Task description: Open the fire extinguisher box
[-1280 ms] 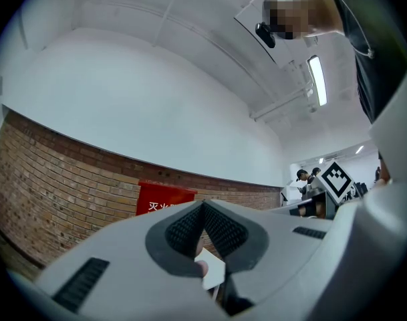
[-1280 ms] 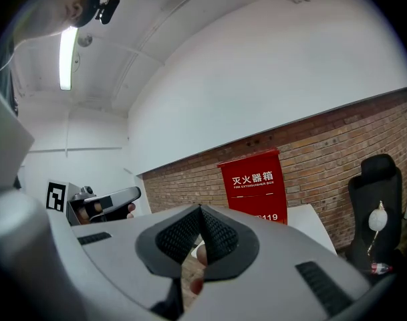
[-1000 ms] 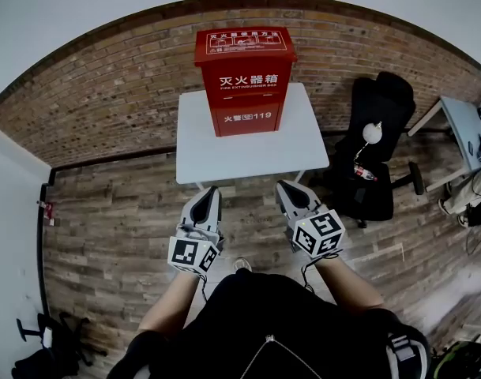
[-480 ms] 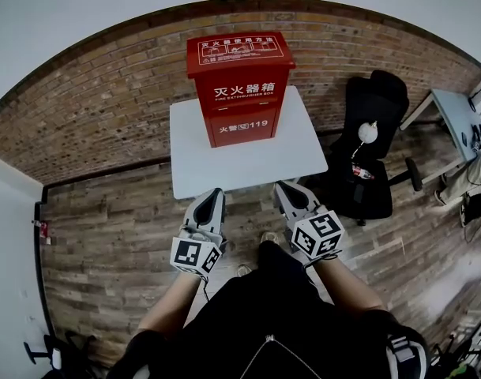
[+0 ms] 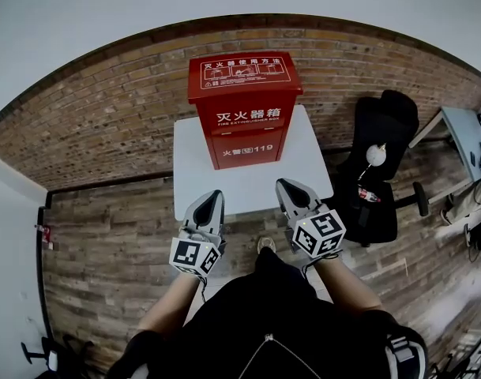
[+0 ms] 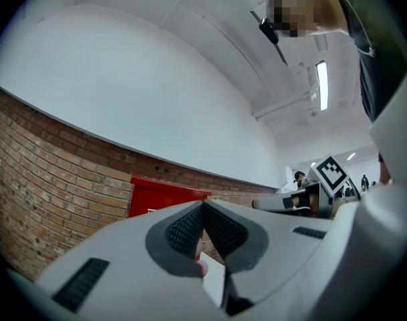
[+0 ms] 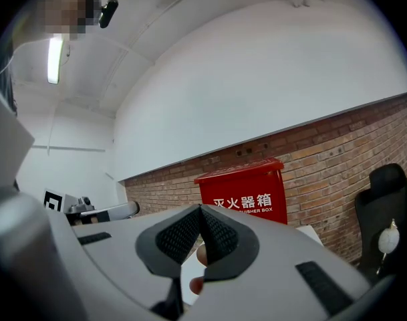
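Observation:
A red fire extinguisher box [image 5: 244, 109] with white lettering stands upright on a small white table [image 5: 248, 184] against the brick wall, its lid and front door closed. It also shows in the right gripper view as the red box [image 7: 246, 192] and partly in the left gripper view as a red box [image 6: 160, 202]. My left gripper [image 5: 212, 200] hovers at the table's near edge, shut with nothing in it. My right gripper [image 5: 286, 188] hangs beside it, also shut and empty. Both point toward the box, well short of it.
A brick wall [image 5: 106, 109] runs behind the table. A black office chair [image 5: 382, 164] with a bottle and a white object stands to the right. A desk corner [image 5: 469, 133] lies at the far right. Wooden floor [image 5: 106, 243] surrounds the table.
The person has stepped closer: the table and box sit lower and nearer in the head view, and both gripper tips now reach the table's near edge. Jaws stayed shut.

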Action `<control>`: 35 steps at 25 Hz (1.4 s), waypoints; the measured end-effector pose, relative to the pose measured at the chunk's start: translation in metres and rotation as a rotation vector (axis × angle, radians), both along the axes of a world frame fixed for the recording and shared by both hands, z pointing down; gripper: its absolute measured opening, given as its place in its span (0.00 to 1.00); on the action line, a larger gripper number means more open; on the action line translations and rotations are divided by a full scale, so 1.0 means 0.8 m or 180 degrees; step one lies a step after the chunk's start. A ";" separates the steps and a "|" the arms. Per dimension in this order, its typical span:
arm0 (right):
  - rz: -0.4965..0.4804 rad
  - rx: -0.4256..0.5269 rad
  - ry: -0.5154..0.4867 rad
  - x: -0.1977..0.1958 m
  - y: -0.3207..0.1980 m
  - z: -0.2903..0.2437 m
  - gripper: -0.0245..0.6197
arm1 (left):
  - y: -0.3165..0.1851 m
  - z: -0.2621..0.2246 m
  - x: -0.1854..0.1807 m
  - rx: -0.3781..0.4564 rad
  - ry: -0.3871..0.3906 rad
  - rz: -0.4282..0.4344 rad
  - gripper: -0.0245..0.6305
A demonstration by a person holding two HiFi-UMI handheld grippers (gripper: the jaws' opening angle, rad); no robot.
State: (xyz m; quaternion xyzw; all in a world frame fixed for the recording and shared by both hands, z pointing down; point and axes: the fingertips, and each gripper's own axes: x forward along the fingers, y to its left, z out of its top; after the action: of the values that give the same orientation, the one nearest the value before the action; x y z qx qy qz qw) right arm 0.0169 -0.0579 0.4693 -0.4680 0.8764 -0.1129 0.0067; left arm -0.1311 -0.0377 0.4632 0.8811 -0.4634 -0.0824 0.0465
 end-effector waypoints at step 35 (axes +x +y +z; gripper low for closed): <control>-0.0373 0.0085 0.0045 0.035 -0.303 -0.030 0.07 | -0.292 -0.032 0.046 -0.0129 -0.0096 -0.0276 0.11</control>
State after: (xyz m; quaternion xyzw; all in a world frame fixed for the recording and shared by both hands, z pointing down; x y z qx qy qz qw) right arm 0.0451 -0.3004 0.4451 -0.4166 0.9038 -0.0981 0.0002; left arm -0.0943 -0.2709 0.4378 0.8602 -0.5034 -0.0617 0.0537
